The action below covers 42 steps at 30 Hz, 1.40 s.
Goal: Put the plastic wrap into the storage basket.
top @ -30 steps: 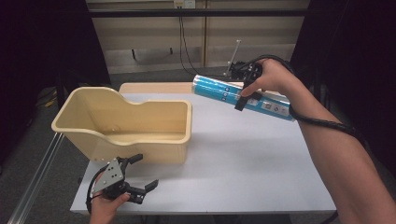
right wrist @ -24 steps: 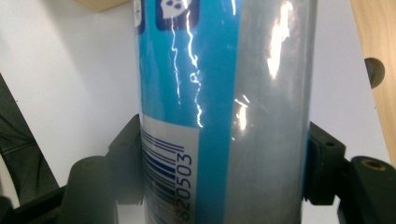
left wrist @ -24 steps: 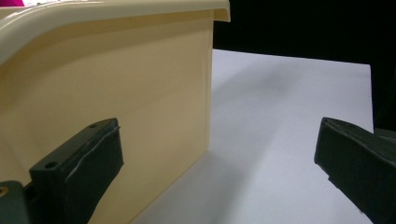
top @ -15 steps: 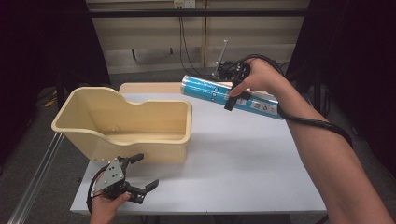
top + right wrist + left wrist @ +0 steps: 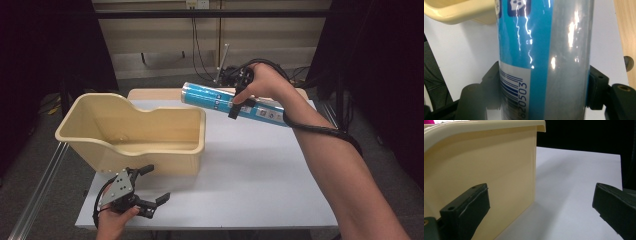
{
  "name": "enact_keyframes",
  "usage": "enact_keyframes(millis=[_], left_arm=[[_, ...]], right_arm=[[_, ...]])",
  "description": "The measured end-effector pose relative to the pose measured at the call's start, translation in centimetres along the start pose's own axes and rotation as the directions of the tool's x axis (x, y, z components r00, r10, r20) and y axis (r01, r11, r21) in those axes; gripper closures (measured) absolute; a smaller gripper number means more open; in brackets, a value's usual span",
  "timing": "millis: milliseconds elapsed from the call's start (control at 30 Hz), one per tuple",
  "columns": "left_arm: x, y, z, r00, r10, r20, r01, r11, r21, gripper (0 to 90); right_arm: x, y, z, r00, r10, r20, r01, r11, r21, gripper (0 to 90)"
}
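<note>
We see that the right hand-held gripper (image 5: pixel 234 111), clamped on the blue canister (image 5: pixel 220 101), has carried it further left, above the white surface (image 5: pixel 260 170), nearer the beige tub (image 5: pixel 131 131). Its barcode reads "820503". The left hand-held gripper (image 5: pixel 151 186) stays apart, near the tub.

The blue tube (image 5: pixel 544 50) carries a white label with a barcode; beside the bars, the digits "820503" can be read in the right gripper view. Small white icons sit higher on the tube, too cut off to read. No other text is legible.
</note>
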<state>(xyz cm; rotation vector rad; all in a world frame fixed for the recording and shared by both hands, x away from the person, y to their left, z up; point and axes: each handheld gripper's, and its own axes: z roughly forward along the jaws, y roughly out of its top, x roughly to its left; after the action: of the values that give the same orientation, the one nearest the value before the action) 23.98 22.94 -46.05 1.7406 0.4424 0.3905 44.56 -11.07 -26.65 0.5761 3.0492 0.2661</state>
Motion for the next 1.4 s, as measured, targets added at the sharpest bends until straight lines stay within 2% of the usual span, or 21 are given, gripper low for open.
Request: enact_keyframes(millis=[433,733,867,1067,1400], left_arm=[[0.0,0.0,0.0,1.0000,-0.001,0.001,0.001,1.0000,0.000,0.9],[-0.1,0.0,0.0,1.0000,-0.004,0.005,0.004,1.0000,-0.004,0.8],[-0.1,-0.1,0.0,1.0000,-0.003,0.005,0.003,1.0000,0.002,0.8],[-0.1,0.0,0.1,1.0000,-0.003,0.008,0.003,1.0000,0.002,0.8],[-0.1,-0.1,0.0,1.0000,-0.004,0.008,0.004,1.0000,-0.001,0.8]], right_arm=[[0.6,1.5,0.1,0.9997,-0.025,0.001,0.025,1.000,-0.019,32.0],[1.0,2.7,0.2,0.9991,-0.042,-0.004,0.042,0.999,-0.004,32.0],[1.3,3.2,0.3,0.9991,-0.042,-0.001,0.042,0.999,-0.015,32.0],[1.8,4.3,0.3,0.9977,-0.067,0.005,0.067,0.998,0.004,32.0],[2.4,5.8,0.9,0.9962,-0.087,-0.006,0.087,0.996,0.003,32.0]])
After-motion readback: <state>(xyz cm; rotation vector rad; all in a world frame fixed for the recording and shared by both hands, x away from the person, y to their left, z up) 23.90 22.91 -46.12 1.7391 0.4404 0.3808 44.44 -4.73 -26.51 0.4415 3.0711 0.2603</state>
